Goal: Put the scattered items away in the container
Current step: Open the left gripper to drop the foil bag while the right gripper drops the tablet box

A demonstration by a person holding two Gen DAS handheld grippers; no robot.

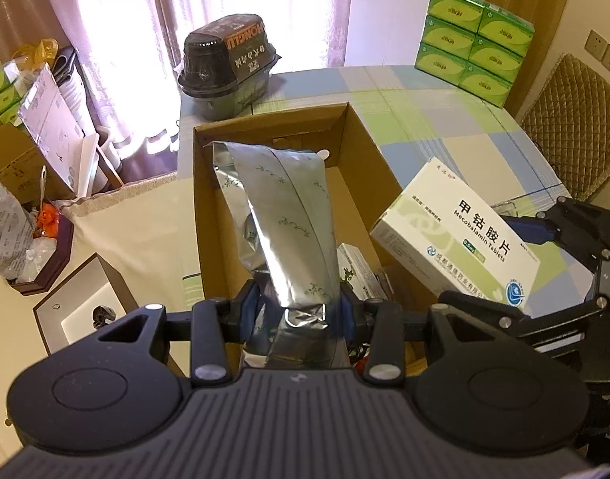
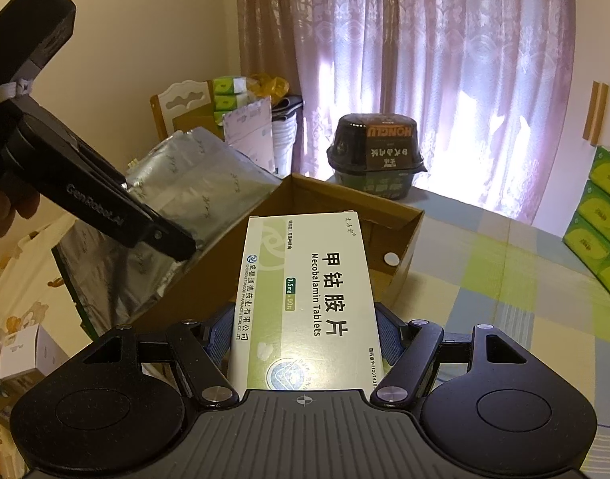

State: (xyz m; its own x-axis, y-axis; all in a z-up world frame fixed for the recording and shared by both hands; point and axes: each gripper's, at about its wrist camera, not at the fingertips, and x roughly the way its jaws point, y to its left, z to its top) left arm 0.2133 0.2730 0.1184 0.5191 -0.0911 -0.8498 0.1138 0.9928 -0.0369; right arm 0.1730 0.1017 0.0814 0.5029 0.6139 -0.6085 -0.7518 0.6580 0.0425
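My left gripper is shut on the lower end of a silver foil pouch. The pouch slants up over the open cardboard box, its top near the far wall. A small white and green box lies inside. My right gripper is shut on a white and green Mecobalamin tablet box, held just short of the cardboard box. In the left wrist view the tablet box hangs beside the carton's right wall, held in the right gripper. The right wrist view shows the left gripper on the foil pouch.
A black lidded food bowl stands behind the carton on the checked tablecloth. Stacked green tissue packs sit at the table's far right, and a padded chair stands beyond them. Cluttered boxes and bags fill the floor on the left.
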